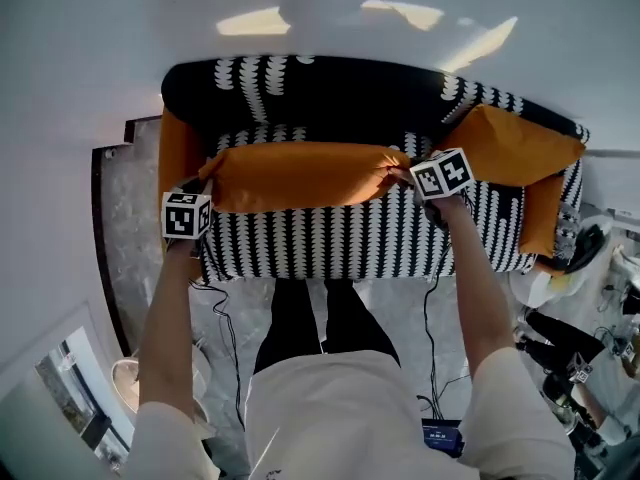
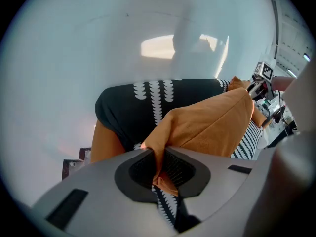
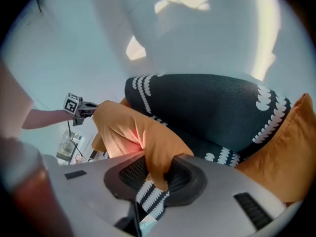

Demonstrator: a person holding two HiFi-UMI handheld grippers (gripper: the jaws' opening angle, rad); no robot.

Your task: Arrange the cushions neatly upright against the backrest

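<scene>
The left gripper (image 2: 159,168) is closed tight on the left corner of an orange cushion (image 1: 300,173), and the right gripper (image 3: 157,174) on its right corner. The cushion stretches across the sofa (image 1: 330,243), just before the backrest (image 1: 330,93). A second cushion (image 1: 515,146) leans at the right end.

Cushion (image 1: 300,173) over sofa seat (image 1: 330,240), second cushion (image 1: 512,146) at right end

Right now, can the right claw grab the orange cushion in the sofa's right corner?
Probably not yet: the right claw is shut on a corner of the middle cushion. The corner cushion sits close beside it, with nothing between.
</scene>
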